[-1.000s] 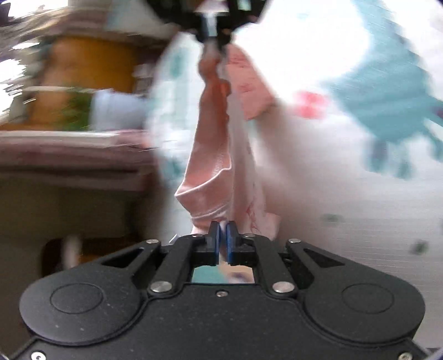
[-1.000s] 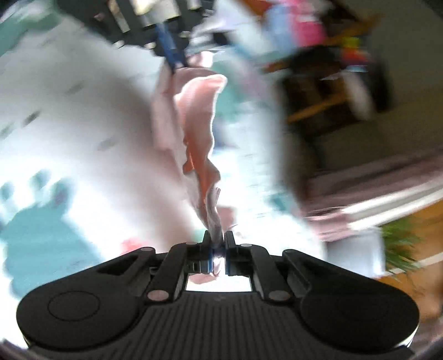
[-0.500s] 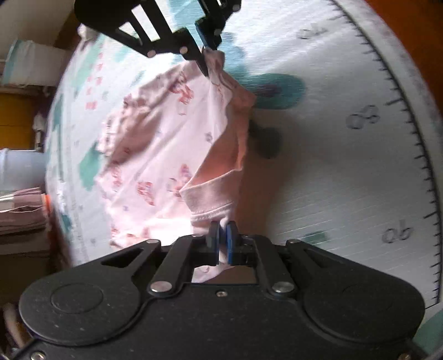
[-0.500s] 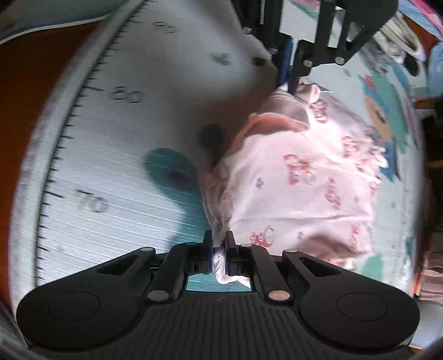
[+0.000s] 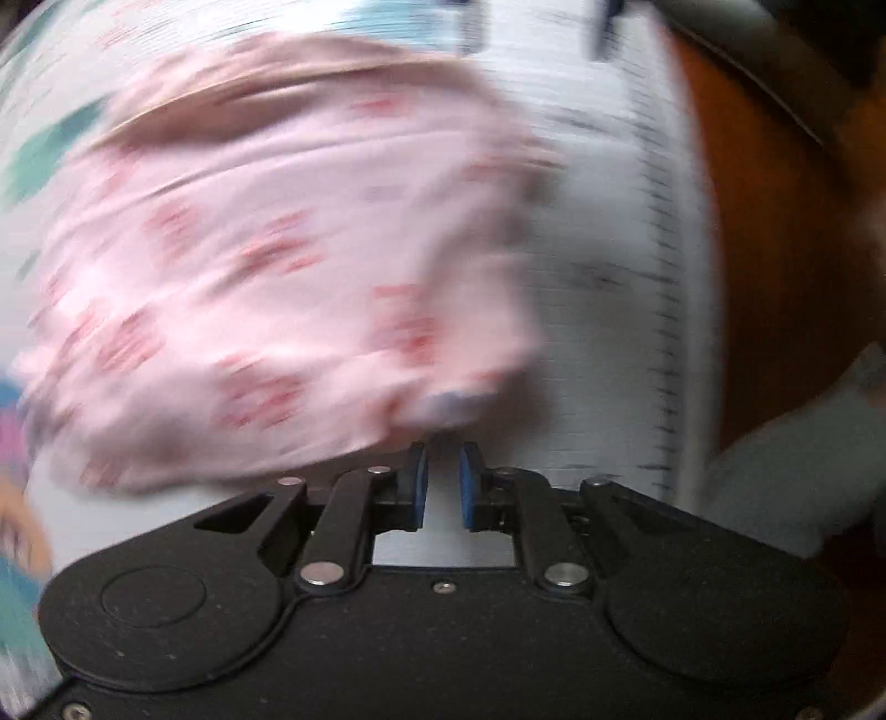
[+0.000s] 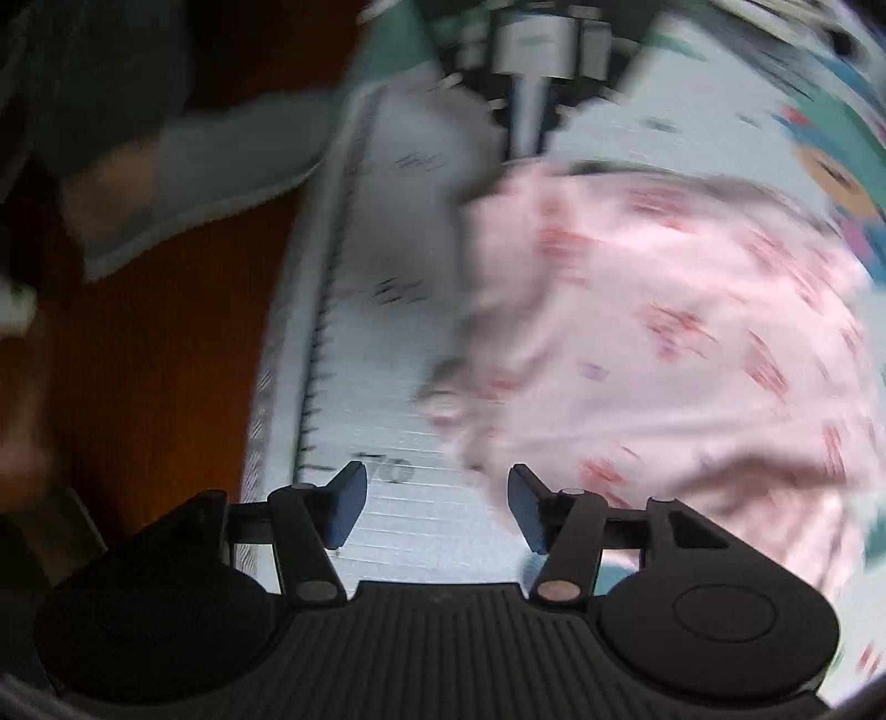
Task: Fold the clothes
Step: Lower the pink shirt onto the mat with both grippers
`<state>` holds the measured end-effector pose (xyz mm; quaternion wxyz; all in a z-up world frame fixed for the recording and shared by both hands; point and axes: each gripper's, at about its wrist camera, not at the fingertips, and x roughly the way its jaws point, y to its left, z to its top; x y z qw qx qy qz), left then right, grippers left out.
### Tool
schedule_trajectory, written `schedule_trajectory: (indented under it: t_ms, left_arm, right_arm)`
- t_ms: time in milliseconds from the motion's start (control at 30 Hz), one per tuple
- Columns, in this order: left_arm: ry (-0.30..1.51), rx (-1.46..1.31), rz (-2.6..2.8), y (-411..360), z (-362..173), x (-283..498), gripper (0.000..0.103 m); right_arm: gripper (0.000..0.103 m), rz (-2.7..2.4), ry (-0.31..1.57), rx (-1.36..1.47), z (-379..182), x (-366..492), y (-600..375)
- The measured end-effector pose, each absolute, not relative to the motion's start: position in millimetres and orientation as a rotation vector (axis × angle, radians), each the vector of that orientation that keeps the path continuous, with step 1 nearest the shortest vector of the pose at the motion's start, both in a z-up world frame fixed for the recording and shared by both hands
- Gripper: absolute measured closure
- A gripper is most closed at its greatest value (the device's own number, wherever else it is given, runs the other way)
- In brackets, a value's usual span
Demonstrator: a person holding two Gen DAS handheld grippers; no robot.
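A pink garment with red prints (image 5: 266, 260) lies spread on the white play mat (image 5: 603, 354); it also shows in the right wrist view (image 6: 681, 354). My left gripper (image 5: 442, 481) is slightly open and empty, just behind the garment's near edge. My right gripper (image 6: 437, 501) is wide open and empty over the mat, with the garment's edge beside its right finger. Both views are motion-blurred.
The mat (image 6: 398, 498) has a printed ruler scale along its edge (image 6: 315, 354). Beyond the edge is dark brown wooden floor (image 6: 166, 360). A grey cloth (image 6: 210, 183) lies partly on the floor. The left gripper's body (image 6: 542, 39) shows at the top of the right wrist view.
Both grippers have let go of the pink garment and opened. The garment, held stretched between them before, now lies flat on the mat. Both grippers have pulled back toward the mat's ruler edge.
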<state>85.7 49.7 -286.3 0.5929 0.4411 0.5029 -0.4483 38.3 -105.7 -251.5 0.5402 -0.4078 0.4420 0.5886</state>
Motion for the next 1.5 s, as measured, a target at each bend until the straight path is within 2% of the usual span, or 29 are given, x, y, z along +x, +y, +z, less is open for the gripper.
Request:
schedule_trajectory:
  t_ms: [200, 300, 333, 400, 433, 467, 933, 1133, 1167, 1200, 1233, 1267, 1300, 1333, 1500]
  left_arm:
    - [1.158, 0.623, -0.658, 98, -261, 157, 0.094]
    - [1.146, 0.435, -0.499, 113, -263, 181, 0.093]
    - [1.144, 0.377, -0.456, 117, -265, 189, 0.089]
    - [1.135, 0.278, -0.388, 125, -272, 202, 0.068]
    - [1.131, 0.24, -0.367, 126, -272, 202, 0.052]
    - [1.123, 0.203, -0.345, 129, -273, 204, 0.05]
    - [1.052, -0.205, -0.206, 175, -306, 241, 0.05]
    - [1.027, -0.222, -0.212, 167, -313, 248, 0.055]
    - [1.027, -0.222, -0.209, 165, -315, 248, 0.061]
    - [1.02, -0.207, -0.204, 162, -316, 247, 0.061]
    - [1.01, -0.183, -0.197, 159, -317, 245, 0.062]
    - [1.0, -0.161, -0.185, 156, -317, 243, 0.075]
    - [0.994, -0.148, -0.174, 154, -317, 242, 0.085]
    - [0.992, -0.151, -0.164, 155, -317, 240, 0.102]
    - [0.932, -0.212, -0.11, 172, -301, 216, 0.102]
  right_arm:
    - [0.046, 1.002, 1.155, -0.449, -234, 152, -180]
    - [0.046, 0.762, 1.134, -0.262, -240, 197, -217]
    - [0.046, 0.685, 1.124, -0.222, -246, 207, -227]
    - [0.045, 0.545, 1.112, -0.161, -262, 226, -241]
    - [0.045, 0.512, 1.119, -0.138, -269, 232, -247]
    - [0.045, 0.49, 1.114, -0.134, -274, 233, -252]
    - [0.046, 0.455, 1.009, -0.002, -318, 251, -247]
    - [0.047, 0.476, 0.979, -0.06, -326, 252, -229]
    - [0.053, 0.475, 0.972, -0.071, -326, 251, -226]
    - [0.068, 0.475, 0.968, -0.083, -326, 251, -223]
    - [0.071, 0.475, 0.965, -0.095, -325, 250, -220]
    - [0.074, 0.478, 0.962, -0.105, -325, 249, -217]
    - [0.086, 0.487, 0.964, -0.108, -324, 248, -215]
    - [0.089, 0.493, 0.971, -0.106, -323, 247, -213]
    - [0.09, 0.441, 0.965, -0.059, -310, 238, -230]
